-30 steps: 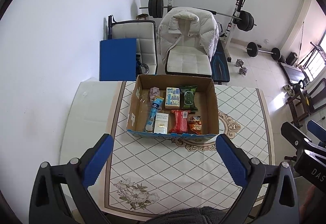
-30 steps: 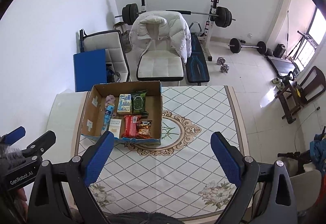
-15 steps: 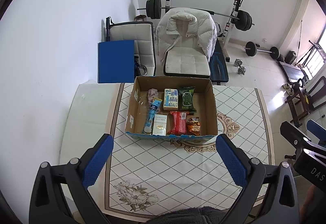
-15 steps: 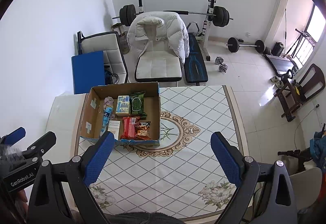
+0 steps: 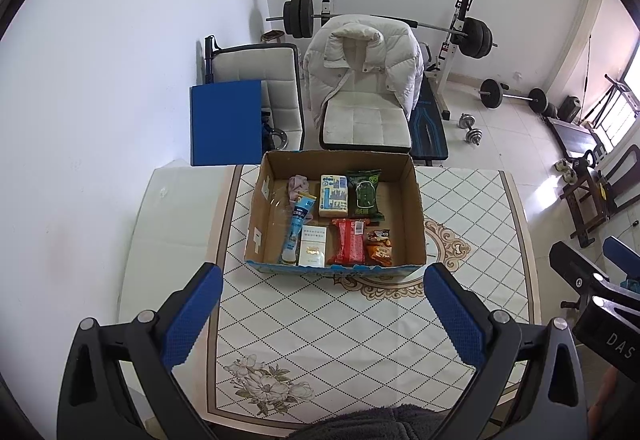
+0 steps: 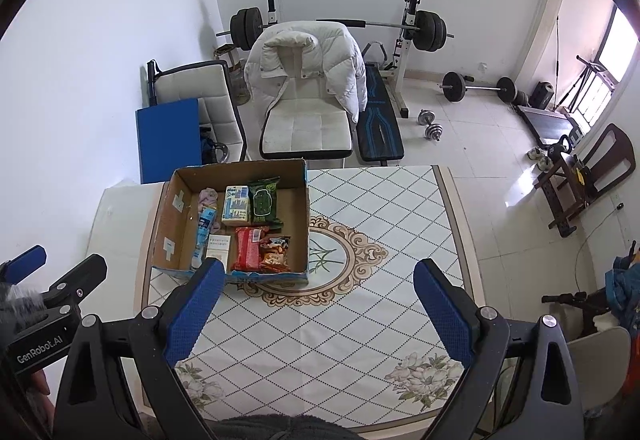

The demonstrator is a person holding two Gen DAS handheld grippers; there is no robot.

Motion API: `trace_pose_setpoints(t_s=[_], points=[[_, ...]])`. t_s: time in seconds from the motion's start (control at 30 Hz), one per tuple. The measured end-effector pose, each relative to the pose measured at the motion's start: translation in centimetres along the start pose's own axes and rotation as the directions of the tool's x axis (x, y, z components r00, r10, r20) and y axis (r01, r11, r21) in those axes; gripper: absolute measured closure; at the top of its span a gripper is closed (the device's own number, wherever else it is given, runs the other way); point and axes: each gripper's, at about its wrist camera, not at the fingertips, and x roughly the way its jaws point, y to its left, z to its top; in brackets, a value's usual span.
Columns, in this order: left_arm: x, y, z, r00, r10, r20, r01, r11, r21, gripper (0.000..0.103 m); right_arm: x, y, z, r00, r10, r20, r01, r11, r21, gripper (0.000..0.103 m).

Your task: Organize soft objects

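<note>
I hold both tools high above the table (image 5: pixel 460 208). My left gripper (image 5: pixel 322 316) fills the bottom of its frame, its blue pads spread wide with nothing between them; my right gripper (image 6: pixel 318 314) at the bottom of its own frame is spread the same way and holds nothing either.

The cardboard box (image 5: pixel 414 208) sits in the middle of the left wrist frame and left of centre in the right wrist frame, open at the top, resting on the diamond-patterned tablecloth. All the soft things lie inside it. In its back row, from the left: a crumpled pinkish cloth (image 5: pixel 298 186), a pale yellow-and-blue pack (image 5: pixel 333 196), and a dark green pouch (image 5: pixel 363 194). In its front row: a blue tube (image 5: pixel 298 226) lying lengthwise along the left part, a white carton (image 5: pixel 313 246) just beside it, a red packet (image 5: pixel 349 242), and a small orange snack bag (image 5: pixel 379 247) touching the red one. The right part of the box floor is bare cardboard.

At the top of both frames, beyond the table, a white padded jacket (image 5: pixel 360 64) hangs over a chair.
</note>
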Motion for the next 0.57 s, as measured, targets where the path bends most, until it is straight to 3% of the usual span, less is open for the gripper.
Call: trace_pose_setpoints(t_s=[0.57], points=[[-0.29, -0.11, 0.57, 1.000, 0.001, 0.012, -0.001, 1.000, 0.013, 0.000, -0.41, -0.57, 0.15, 1.000, 0.018, 0.015, -0.018, 1.000, 0.011, 0.006]])
